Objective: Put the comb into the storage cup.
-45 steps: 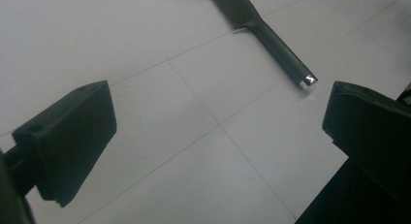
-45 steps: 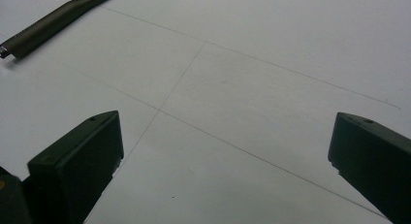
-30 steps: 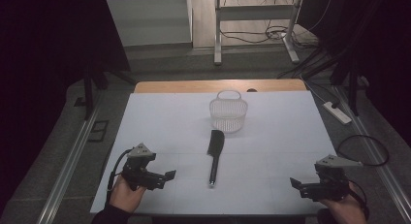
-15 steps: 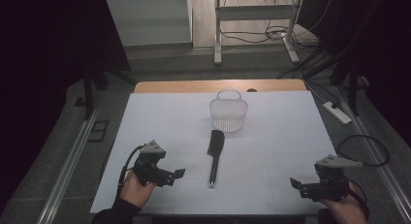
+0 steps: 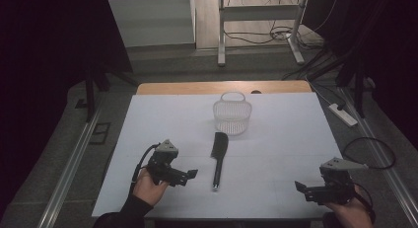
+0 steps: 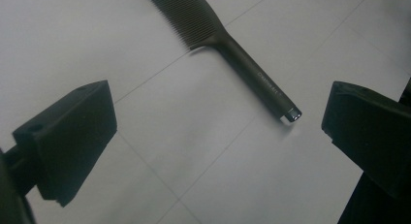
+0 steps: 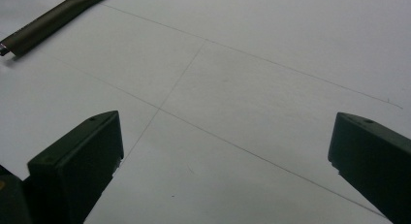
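A black comb (image 5: 218, 153) with a long handle lies flat mid-table, teeth end toward the far side; in the left gripper view the comb (image 6: 228, 44) runs from the top down to its metal-tipped handle end. My left gripper (image 5: 188, 175) is open, just left of the handle end, jaws wide apart with nothing between them (image 6: 218, 151). At the near right corner my right gripper (image 5: 301, 188) is open over bare table (image 7: 223, 151), and the comb's handle end (image 7: 46, 25) lies at its upper left.
A clear wire basket (image 5: 232, 115) with a handle stands upright just beyond the comb. The white table sheet (image 5: 286, 139) ends at a wooden strip at the far edge. A power strip (image 5: 342, 114) and cables lie on the floor to the right.
My left gripper has moved right and slightly forward toward the comb's handle end. The right gripper has stayed where it was.
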The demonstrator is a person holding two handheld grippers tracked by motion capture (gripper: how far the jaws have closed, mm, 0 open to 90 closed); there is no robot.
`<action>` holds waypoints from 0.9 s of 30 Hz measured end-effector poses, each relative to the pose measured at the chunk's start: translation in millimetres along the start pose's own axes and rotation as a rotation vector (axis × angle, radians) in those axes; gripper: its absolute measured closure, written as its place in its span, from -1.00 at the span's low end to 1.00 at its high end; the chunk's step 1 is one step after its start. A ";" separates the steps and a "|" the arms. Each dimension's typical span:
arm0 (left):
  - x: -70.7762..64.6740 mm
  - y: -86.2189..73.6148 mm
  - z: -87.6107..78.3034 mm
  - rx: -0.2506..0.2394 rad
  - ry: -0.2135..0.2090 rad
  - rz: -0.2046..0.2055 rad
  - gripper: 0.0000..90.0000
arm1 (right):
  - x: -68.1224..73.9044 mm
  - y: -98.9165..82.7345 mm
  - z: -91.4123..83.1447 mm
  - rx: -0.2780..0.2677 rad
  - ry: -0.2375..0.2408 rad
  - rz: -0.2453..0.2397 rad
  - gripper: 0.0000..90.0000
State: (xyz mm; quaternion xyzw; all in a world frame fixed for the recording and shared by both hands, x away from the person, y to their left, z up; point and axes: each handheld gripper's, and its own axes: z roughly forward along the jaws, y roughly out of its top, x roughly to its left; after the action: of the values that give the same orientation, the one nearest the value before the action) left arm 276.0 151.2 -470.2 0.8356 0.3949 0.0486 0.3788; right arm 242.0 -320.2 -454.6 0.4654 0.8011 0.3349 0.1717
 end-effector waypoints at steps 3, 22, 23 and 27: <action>-0.4 3.8 4.5 -0.001 -0.003 0.002 -1.00 | -0.1 0.0 0.0 0.001 0.001 0.000 -1.00; -8.2 23.7 29.6 0.023 -0.032 0.030 -1.00 | -0.3 0.1 0.3 0.004 0.003 0.001 -1.00; -8.8 24.9 30.9 0.026 -0.033 0.035 -1.00 | -0.3 0.1 0.3 0.004 0.003 0.000 -1.00; -11.5 29.1 36.8 0.033 -0.040 0.038 -1.00 | -0.3 0.1 0.3 0.004 0.003 0.000 -1.00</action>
State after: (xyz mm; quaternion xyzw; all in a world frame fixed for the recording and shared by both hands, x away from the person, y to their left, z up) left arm 300.3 109.7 -474.2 0.8499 0.3718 0.0326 0.3720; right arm 242.4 -320.3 -454.8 0.4650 0.8021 0.3340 0.1697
